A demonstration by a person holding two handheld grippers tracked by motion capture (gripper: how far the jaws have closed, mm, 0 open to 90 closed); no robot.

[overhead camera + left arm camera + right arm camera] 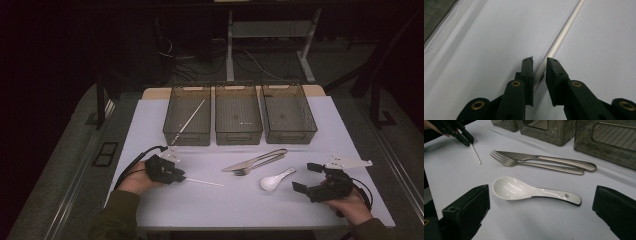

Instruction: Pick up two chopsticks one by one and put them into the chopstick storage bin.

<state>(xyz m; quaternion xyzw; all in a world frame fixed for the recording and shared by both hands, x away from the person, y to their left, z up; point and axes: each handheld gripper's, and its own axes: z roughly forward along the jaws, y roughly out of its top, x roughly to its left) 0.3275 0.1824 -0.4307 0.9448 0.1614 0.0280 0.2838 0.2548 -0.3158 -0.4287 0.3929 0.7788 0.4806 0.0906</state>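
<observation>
Behind our hands, three smoky translucent bins (238,120) stand in a row across the white tabletop (225,205); the leftmost one holds a thin pale chopstick (189,120) leaning on a slant, its lower end poking over the near wall. Between the bins and us lie a steel knife (255,159) and a steel fork (260,165), brushed metal, side by side and touching, handles pointing right and away. Just in front of them rests a glossy white ceramic spoon (534,191), deep-bowled, with a small hole through its flat handle.

Our right gripper (312,180) sits at the right, jaws spread wide, the spoon lying beyond them and untouched.

Our left gripper (539,60) is low on the table at the left. A second chopstick (564,30) lies flat on the surface, a slim, smooth, whitish round rod with a faint sheen; its near end runs into the narrow gap between the black jaws, and its far end points toward the cutlery, well short of it. Whether the pads actually press on the rod we cannot tell. Nothing blocks the rod on either side.
</observation>
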